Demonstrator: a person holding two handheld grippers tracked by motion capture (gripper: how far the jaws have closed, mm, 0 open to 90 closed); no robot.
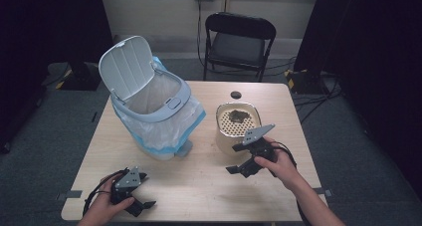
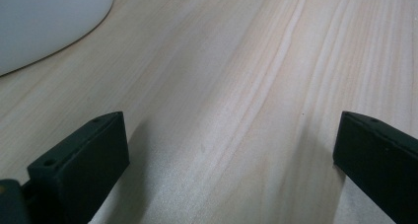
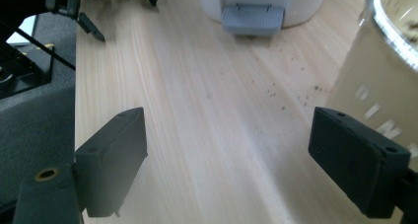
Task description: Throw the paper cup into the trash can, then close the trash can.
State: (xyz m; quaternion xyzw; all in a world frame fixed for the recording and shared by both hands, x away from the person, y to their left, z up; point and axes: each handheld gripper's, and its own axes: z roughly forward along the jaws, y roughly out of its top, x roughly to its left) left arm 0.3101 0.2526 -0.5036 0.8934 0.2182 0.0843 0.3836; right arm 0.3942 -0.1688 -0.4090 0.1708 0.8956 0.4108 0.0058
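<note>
Resting low at the near left corner of the desk (image 1: 199,186), the left tongs (image 1: 142,191) sit in the person's left hand (image 1: 107,206), jaws spread wide over bare wood; in the left gripper view the two black jaws stand far apart with nothing between them. Nearer the beige container (image 1: 238,126), at its near side, the right tongs (image 1: 238,167) hang just above the desk in the right hand (image 1: 278,164), jaws also wide and empty. In the right gripper view the container's wall (image 3: 374,86) rises just beside the right-hand jaw, and dark crumbs (image 3: 291,88) speckle the wood. The container has a perforated insert with a dark clump (image 1: 240,116) on it. To the container's left stands a white pedal bin (image 1: 154,111), lid up, lined with a bag. Beyond the container, past the desk's far edge, stands a black folding chair (image 1: 239,42).
</note>
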